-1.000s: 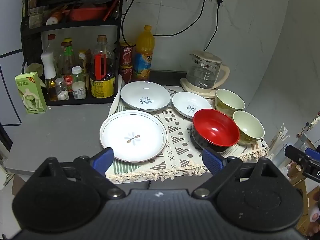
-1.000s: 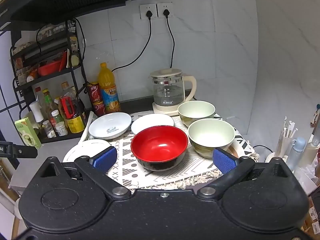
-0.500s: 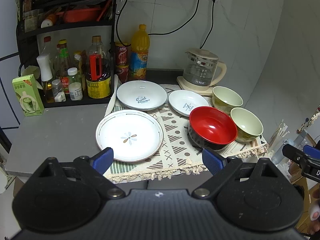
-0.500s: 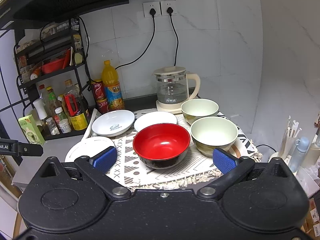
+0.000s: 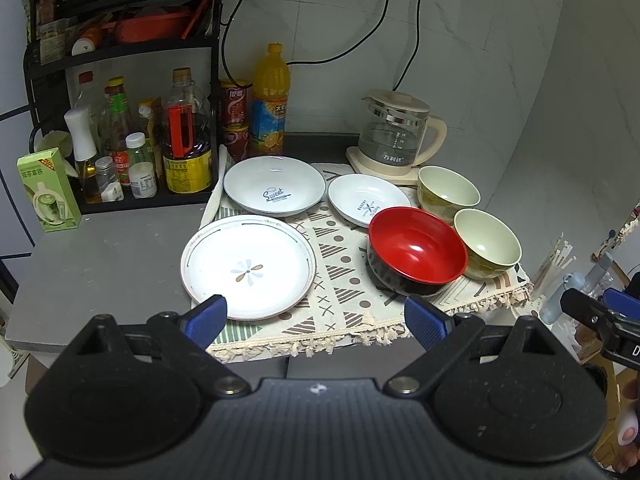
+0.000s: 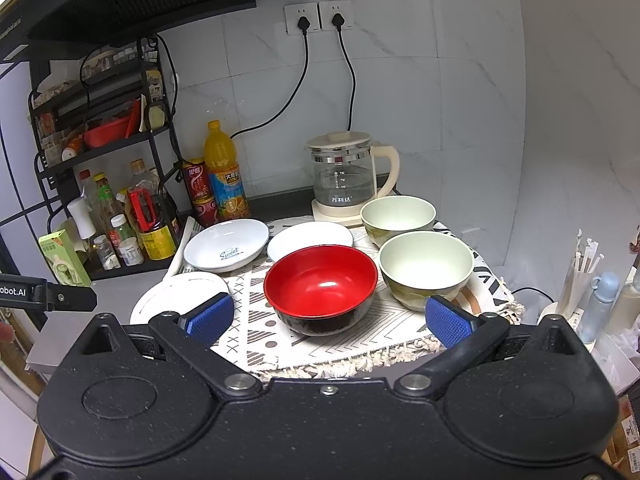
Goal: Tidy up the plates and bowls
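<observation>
On a patterned cloth (image 5: pixel 344 280) lie a large flower plate (image 5: pixel 248 268), a "Sweet" plate (image 5: pixel 274 190), a small white plate (image 5: pixel 366 200), a red bowl (image 5: pixel 416 254) and two pale green bowls (image 5: pixel 486 248) (image 5: pixel 448 194). My left gripper (image 5: pixel 316 318) is open and empty, hovering before the cloth's front edge. My right gripper (image 6: pixel 326 316) is open and empty, in front of the red bowl (image 6: pixel 320 286); the green bowls (image 6: pixel 426 268) (image 6: pixel 398 216) lie to its right.
A glass kettle (image 5: pixel 396 136) stands at the back right. A black rack (image 5: pixel 120 92) with bottles, cans and an orange juice bottle (image 5: pixel 270 100) fills the back left. A green carton (image 5: pixel 48 190) stands on the grey counter. Straws and bottles (image 6: pixel 588 280) stand beyond the right edge.
Both grippers have pulled slightly back and up from the counter; the dishes look a little smaller and lower. Nothing on the cloth has moved.
</observation>
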{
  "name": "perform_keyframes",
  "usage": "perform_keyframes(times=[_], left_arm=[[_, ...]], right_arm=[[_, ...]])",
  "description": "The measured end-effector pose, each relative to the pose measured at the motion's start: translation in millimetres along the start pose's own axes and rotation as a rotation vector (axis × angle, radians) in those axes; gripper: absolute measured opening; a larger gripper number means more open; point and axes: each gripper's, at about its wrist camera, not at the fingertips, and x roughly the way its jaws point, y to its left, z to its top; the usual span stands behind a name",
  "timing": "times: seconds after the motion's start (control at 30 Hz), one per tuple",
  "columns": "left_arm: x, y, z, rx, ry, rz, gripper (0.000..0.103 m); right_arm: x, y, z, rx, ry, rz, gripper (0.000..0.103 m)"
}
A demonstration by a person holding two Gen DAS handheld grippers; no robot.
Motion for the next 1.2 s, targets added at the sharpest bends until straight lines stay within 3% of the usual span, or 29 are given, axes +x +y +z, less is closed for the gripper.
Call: perform_keyframes(times=[1.2], left_arm=[[8, -7, 2, -0.006, 0.007, 0.006, 0.094]], right_arm=[[12, -7, -1, 0.002, 0.019, -0.004, 0.103]])
